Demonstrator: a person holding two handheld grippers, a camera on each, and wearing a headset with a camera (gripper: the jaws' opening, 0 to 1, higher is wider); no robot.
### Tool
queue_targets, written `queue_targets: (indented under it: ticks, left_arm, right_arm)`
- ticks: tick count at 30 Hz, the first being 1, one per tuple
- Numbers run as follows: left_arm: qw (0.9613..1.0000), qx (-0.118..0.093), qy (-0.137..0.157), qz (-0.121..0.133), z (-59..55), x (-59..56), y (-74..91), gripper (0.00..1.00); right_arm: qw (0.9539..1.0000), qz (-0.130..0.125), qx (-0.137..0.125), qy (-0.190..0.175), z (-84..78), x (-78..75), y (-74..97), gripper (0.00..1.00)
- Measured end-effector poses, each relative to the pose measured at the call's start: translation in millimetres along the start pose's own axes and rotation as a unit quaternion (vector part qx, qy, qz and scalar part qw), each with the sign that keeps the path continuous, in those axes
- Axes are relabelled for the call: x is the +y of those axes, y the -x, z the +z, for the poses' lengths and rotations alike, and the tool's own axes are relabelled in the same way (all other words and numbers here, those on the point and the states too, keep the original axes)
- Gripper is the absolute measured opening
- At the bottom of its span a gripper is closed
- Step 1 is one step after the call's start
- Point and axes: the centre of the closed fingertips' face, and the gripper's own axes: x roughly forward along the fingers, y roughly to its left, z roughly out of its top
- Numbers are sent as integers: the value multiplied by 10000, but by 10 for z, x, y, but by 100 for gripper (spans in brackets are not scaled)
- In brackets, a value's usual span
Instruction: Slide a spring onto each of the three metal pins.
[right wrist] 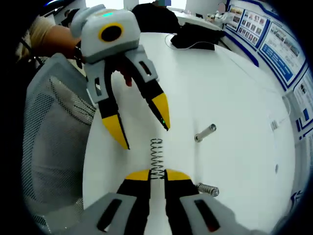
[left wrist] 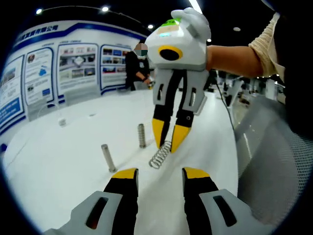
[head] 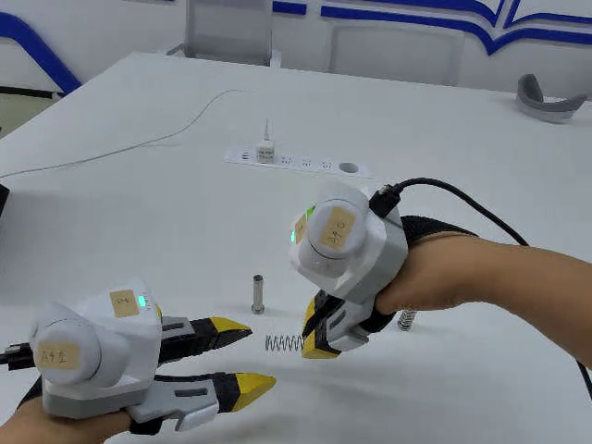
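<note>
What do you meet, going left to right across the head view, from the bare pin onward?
bare pin → loose spring → right gripper → pin wearing a spring

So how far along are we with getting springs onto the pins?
Done: one finished pin already wears its spring. In hand: the right tongs are shut on a loose spring lying on the table. Left to do: the bare pin standing nearby needs that spring. The left tongs are open and empty. I can count two pins here.
</note>
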Motion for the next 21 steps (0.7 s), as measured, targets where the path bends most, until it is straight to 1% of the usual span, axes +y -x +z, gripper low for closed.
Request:
queue_targets:
  ticks: [12,19,21]
  left_arm:
    - [9998,-37,-145,-157,18,-60,-18,28]
    - [9993,-87,-260,-240,45,-99,-30,18]
    - [9992,-88,-281,-275,46,-115,-36,16]
  right_arm:
    - [9997,117,-14,226,43,125,22,12]
    - [9993,164,9,324,46,168,15,12]
    - [9992,165,8,353,51,177,15,12]
